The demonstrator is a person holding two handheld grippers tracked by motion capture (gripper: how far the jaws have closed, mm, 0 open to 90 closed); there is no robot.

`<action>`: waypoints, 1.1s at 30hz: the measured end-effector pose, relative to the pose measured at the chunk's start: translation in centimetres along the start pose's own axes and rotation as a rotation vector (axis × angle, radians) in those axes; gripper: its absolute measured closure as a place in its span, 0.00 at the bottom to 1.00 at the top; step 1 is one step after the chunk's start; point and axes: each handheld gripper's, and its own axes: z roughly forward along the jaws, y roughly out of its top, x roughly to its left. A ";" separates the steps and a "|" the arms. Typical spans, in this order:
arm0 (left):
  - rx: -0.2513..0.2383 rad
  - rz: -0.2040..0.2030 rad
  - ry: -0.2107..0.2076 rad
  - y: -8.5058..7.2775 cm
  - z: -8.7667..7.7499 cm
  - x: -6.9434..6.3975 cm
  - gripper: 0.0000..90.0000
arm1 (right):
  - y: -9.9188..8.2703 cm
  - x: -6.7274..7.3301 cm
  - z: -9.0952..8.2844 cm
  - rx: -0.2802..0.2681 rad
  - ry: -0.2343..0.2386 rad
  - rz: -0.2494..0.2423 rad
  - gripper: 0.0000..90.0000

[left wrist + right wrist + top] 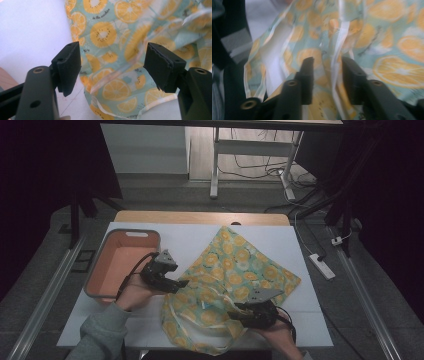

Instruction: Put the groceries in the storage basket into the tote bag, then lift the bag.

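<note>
A teal cloth bag printed with orange slices (pixel 240 265) lies crumpled across the white table (pixel 165 237), its near part bunched with pale straps. My left gripper (pixel 181 284) sits at the cloth's left edge. In the left gripper view its jaws (pixel 112 66) stand wide apart over the printed cloth (pixel 105 32) and press on nothing. My right gripper (pixel 235 312) rests on the cloth's near folds. In the right gripper view the right gripper (pixel 327 75) is open, and a white strap (pixel 338 45) runs down through the gap, close to the right-hand jaw.
An orange bin (pixel 132 232) with a grey rim stands on the table's left, just behind my left hand. Bare white table lies at the far left and along the right front. A power strip (pixel 321 266) lies on the floor to the right.
</note>
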 end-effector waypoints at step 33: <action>0.277 -0.026 0.020 -0.8 3.0 0.5 0.97 | -2.9 4.6 -2.6 0.052 -0.120 0.007 0.32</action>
